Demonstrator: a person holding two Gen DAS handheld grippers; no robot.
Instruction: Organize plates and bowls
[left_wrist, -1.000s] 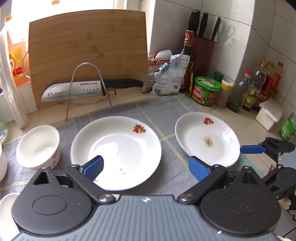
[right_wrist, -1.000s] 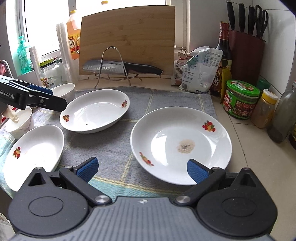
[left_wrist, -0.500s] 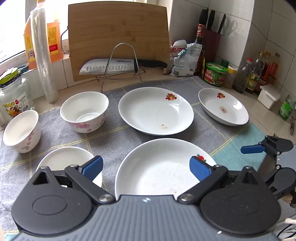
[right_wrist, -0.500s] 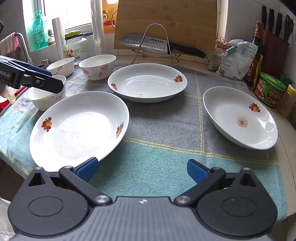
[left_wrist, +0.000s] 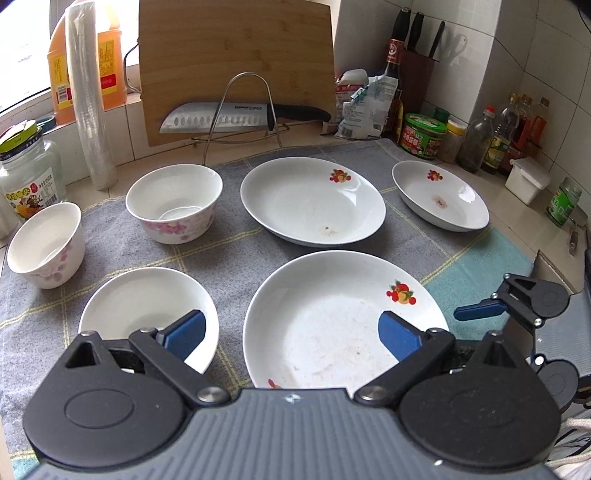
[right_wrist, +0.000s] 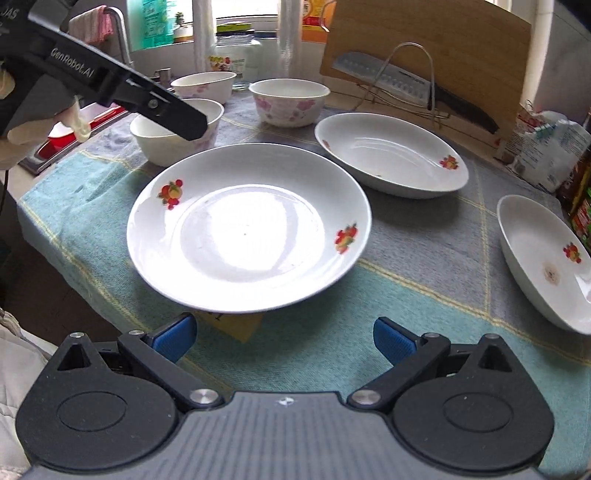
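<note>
Hovering over the near edge of the towel-covered counter (left_wrist: 236, 254), the left gripper (left_wrist: 290, 336) has its blue pads spread wide with nothing between them; one pad overlaps the near small bowl (left_wrist: 147, 310), the other the near plate (left_wrist: 345, 321). The right gripper (right_wrist: 284, 339), seen from its own camera, is likewise spread wide and empty, its pads just short of the near plate's (right_wrist: 249, 225) rim. A gloved hand (right_wrist: 22, 129) holds the left gripper at upper left of the right wrist view. Beyond the near plate lies a second deep plate (left_wrist: 312, 201) with a fruit motif, and to its right, well apart, a third plate (left_wrist: 439, 195) bearing a brown stain. Left of the second plate stands a floral bowl (left_wrist: 173, 203), with another floral bowl (left_wrist: 44, 243) at the towel's left edge. All six dishes rest separately, none stacked. Farther back, a knife (left_wrist: 236, 116) lies on a wire rack (left_wrist: 243, 107) before a wooden cutting board (left_wrist: 236, 55); jars and bottles (left_wrist: 480, 138) line the tiled wall.
</note>
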